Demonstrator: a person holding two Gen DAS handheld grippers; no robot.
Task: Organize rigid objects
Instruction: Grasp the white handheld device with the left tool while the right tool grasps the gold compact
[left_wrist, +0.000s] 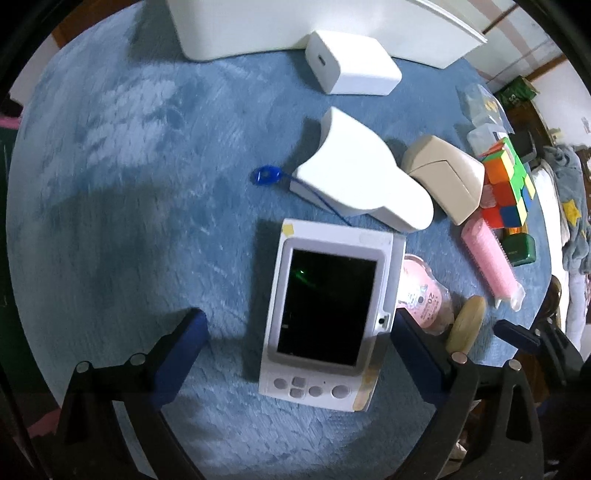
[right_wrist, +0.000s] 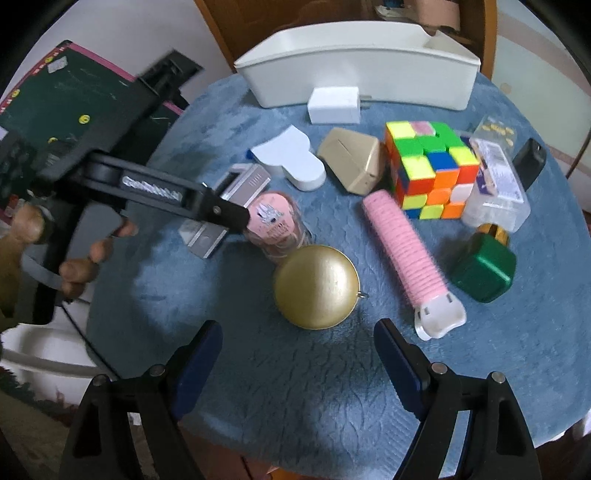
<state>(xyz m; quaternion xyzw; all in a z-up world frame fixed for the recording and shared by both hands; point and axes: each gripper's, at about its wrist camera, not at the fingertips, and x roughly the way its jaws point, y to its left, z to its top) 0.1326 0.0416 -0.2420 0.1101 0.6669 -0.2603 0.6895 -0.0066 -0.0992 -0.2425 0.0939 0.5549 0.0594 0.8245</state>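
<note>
Left wrist view shows a white handheld device with a dark screen (left_wrist: 325, 314) lying flat on the blue fuzzy tablecloth (left_wrist: 129, 184), between the spread fingers of the left gripper (left_wrist: 295, 350); the right finger sits just beside the device's right edge, the left finger well apart from it, and whether either pad touches cannot be told. Just beyond the device lies a white scanner-shaped object (left_wrist: 362, 177) with a blue cord and blue tag (left_wrist: 264, 175), then a beige angular case (left_wrist: 443, 177) to its right and a white charger block (left_wrist: 351, 62) farther off, next to the white storage bin (left_wrist: 295, 26) at the far edge. Right of the device are a pink-labelled clear container (left_wrist: 424, 295), a gold round compact (left_wrist: 467, 323), a pink hair roller (left_wrist: 491, 258), a Rubik's cube (left_wrist: 506, 184) and a green cube-shaped object (left_wrist: 519, 249). In the right wrist view, the right gripper (right_wrist: 299, 365) hangs with its fingers wide apart and nothing between them, just near of the gold round compact, with the pink hair roller to the right. A clear plastic box (right_wrist: 495, 181) lies right of the Rubik's cube, touching it.
</note>
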